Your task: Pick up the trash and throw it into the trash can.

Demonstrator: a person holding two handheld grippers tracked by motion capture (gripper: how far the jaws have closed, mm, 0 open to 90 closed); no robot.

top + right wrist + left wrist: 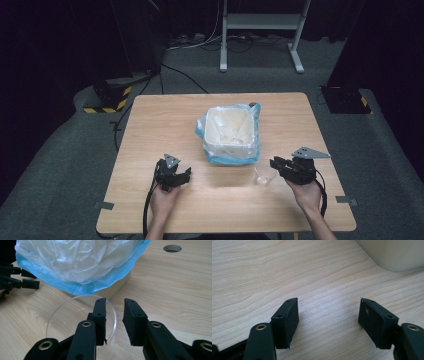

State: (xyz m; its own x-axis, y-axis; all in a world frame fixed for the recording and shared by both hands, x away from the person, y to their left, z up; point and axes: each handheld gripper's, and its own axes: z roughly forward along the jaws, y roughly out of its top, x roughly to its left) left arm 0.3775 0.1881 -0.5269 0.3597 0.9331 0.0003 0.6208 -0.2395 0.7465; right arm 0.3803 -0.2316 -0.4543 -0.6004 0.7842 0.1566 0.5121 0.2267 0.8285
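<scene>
Two claws work on this tabletop (150, 150), and the step in hand looks like the pick-up of a clear plastic cup (263, 177). From the high view, the cup stands toward the near right part of the tabletop, just off the near right corner of a bin (231, 131) lined with a blue-edged bag (215, 157); the right claw (274, 162) sits just beside the cup, while the left claw (187, 174) rests well apart on the near left side. In the left gripper view, the left claw (328, 312) stands wide open over bare wood, nothing between its jaws, with a corner of the bin (394, 255) ahead. In the right gripper view, the right claw (115, 315) straddles the cup (75, 317) rim: one jaw is inside the cup, the other outside, and a gap remains on the outer side, so the wall is between them but not yet pinched. No earlier frame is shown, so only this stance can be told. Next, I judge, the jaws must close gently on the thin wall, then lift straight without crushing or tipping it, probably toward the bin.
</scene>
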